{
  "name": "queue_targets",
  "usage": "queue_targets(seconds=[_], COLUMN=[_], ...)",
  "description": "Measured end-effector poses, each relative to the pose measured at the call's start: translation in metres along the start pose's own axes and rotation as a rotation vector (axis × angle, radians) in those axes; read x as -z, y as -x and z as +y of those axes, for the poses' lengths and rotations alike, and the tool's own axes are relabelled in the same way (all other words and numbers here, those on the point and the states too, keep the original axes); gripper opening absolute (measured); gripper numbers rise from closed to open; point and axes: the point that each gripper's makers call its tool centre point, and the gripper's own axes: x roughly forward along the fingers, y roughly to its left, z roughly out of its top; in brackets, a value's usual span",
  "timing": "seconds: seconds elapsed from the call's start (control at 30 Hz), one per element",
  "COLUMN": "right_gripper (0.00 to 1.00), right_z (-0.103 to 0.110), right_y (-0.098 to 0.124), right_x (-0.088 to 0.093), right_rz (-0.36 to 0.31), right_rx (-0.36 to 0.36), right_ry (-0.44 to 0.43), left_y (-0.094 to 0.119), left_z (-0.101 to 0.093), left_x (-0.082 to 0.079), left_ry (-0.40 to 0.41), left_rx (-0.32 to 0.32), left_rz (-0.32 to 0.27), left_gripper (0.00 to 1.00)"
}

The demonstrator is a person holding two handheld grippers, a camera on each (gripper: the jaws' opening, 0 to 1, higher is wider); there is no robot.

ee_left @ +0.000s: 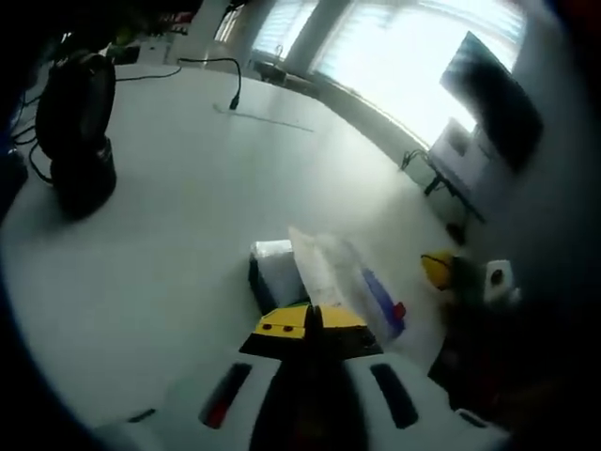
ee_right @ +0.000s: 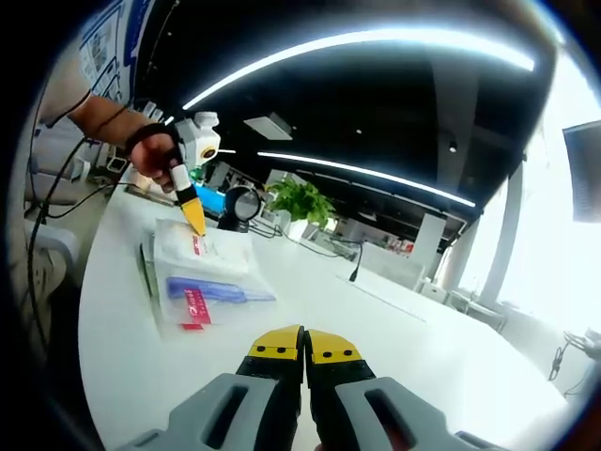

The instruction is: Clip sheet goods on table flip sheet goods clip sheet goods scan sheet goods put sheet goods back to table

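While pinched in left gripper point(ee_right: 192, 214) fingers, sheet goods point(ee_right: 202, 272) touch table point(ee_right: 394, 348).

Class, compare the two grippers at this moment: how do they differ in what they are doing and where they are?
The left gripper is shut on the sheet goods packet, its yellow tips pressed to the packet's far edge; the right gripper holds nothing. The left gripper is at the packet; the right gripper sits apart from it, over bare white table. Both have yellow-tipped fingers, closed together.
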Motion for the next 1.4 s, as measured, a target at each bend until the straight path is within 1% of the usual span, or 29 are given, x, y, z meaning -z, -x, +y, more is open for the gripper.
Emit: queue_targets(seconds=[0.27,0.37,0.43,0.53,0.57,0.7,0.77,0.8,0.87,0.93,1.03,1.13,1.23,1.33,1.4], right_gripper=[0.0,0.0,0.0,0.0,0.0,0.0,0.0,0.0,0.0,0.0,0.0,0.01,0.05,0.06,0.06], right_z=[0.001,0.005,0.013,0.012,0.015,0.014,0.01,0.011,0.013,0.017,0.019,0.025,0.036,0.053,0.06], right_y=[0.0,-0.001,-0.001,-0.001,-0.001,-0.003,-0.002,-0.001,0.002,0.005,0.006,0.008,0.011,0.011,0.01], right_x=[-0.001,-0.001,-0.003,-0.003,-0.008,-0.015,-0.021,-0.025,-0.029,-0.035,-0.042,-0.048,-0.057,-0.066,-0.07], right_rz=[-0.003,0.004,0.014,0.013,-0.007,-0.023,-0.029,-0.046,-0.054,-0.071,-0.074,-0.069,-0.065,-0.076,-0.073], right_rx=[-0.006,-0.02,-0.023,-0.021,-0.028,-0.021,0.007,0.011,0.004,-0.01,-0.01,-0.014,-0.027,-0.054,-0.061], right_ry=[0.0,0.022,0.038,0.047,0.076,0.107,0.098,0.065,0.049,0.009,0.004,0.02,0.037,0.018,0.011], left_y=[0.006,0.008,0.008,0.009,0.01,0.011,0.012,0.012,0.012,0.013,0.014,0.014,0.014,0.015,0.016], left_z=[-0.008,-0.011,-0.012,-0.015,-0.019,-0.021,-0.023,-0.024,-0.024,-0.025,-0.027,-0.031,-0.032,-0.033,-0.034], left_x=[-0.007,-0.008,-0.01,-0.012,-0.013,-0.016,-0.016,-0.016,-0.017,-0.018,-0.02,-0.02,-0.02,-0.021,-0.021], left_ry=[0.023,0.027,0.031,0.036,0.034,0.038,0.038,0.037,0.042,0.041,0.036,0.041,0.046,0.047,0.048], left_rx=[0.022,0.026,0.028,0.032,0.034,0.037,0.037,0.038,0.038,0.036,0.037,0.04,0.041,0.041,0.045], left_rz=[-0.033,-0.044,-0.045,-0.046,-0.047,-0.056,-0.059,-0.058,-0.056,-0.054,-0.059,-0.065,-0.066,-0.068,-0.069], left_gripper=[0.0,0.0,0.0,0.0,0.0,0.0,0.0,0.0,0.0,0.0,0.0,0.0,0.0,0.0,0.0])
